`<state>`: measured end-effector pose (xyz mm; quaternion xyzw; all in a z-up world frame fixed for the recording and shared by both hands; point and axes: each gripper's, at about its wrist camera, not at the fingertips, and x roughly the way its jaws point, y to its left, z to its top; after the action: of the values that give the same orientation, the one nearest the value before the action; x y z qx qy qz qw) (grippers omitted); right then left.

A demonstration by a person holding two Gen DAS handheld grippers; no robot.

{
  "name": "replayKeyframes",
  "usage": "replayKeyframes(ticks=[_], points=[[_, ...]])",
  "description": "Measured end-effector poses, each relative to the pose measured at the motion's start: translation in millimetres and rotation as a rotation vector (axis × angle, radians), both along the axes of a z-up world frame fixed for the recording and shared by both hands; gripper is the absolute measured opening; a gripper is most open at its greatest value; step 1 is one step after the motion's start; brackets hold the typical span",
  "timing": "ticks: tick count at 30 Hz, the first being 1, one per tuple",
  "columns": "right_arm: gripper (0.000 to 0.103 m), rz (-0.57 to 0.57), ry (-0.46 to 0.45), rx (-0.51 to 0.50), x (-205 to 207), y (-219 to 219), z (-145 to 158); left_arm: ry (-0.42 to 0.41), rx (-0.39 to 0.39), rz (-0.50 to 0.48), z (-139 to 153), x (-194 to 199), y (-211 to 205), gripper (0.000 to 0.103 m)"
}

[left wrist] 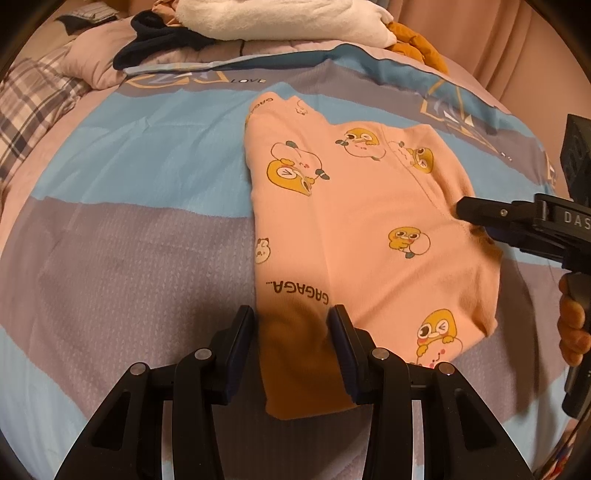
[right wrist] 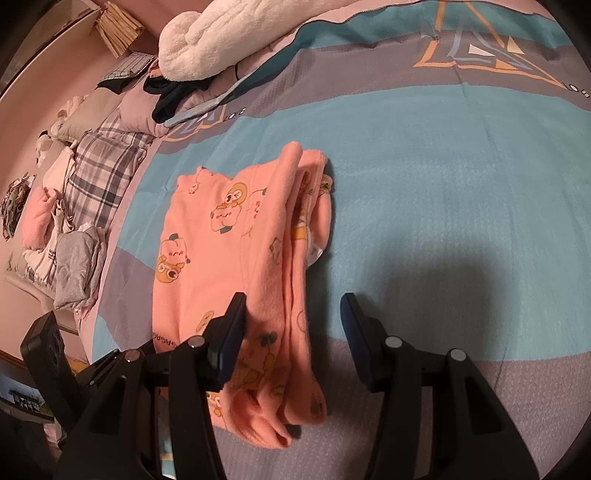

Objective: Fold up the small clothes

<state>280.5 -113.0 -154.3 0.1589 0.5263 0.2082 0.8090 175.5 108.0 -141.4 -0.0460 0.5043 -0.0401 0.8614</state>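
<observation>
both gripper [left wrist: 291, 347] [right wrist: 293, 336] jaws gape over pink garment [left wrist: 369, 229]; right view alone shows its stacked edges.

Warm dim light, soft shadows, sharp focus, fisheye-bent edges.

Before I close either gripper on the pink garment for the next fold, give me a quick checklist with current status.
1. Left gripper open: ok, jaws spread with the near end of the pink garment between them.
2. Right gripper open: ok, jaws spread around the garment's layered edge.
3. Garment already partly folded: ok, stacked layers show in the right wrist view.
4. Garment lying flat on the bedspread: ok, only slight ridges.
5. Fabric actually touching the jaw pads: cannot tell.
6. Other laundry out of the way: ok, the white towel lies apart at the far edge.
</observation>
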Motion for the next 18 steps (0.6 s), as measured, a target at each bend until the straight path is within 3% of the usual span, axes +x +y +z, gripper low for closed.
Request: replayKeyframes(ticks=[18], points=[[0.059,0.082,-0.004,0.002,-20.2,10.7,5.9,0.005,0.001,0.008,0.4,-3.7,-0.1,0.042]])
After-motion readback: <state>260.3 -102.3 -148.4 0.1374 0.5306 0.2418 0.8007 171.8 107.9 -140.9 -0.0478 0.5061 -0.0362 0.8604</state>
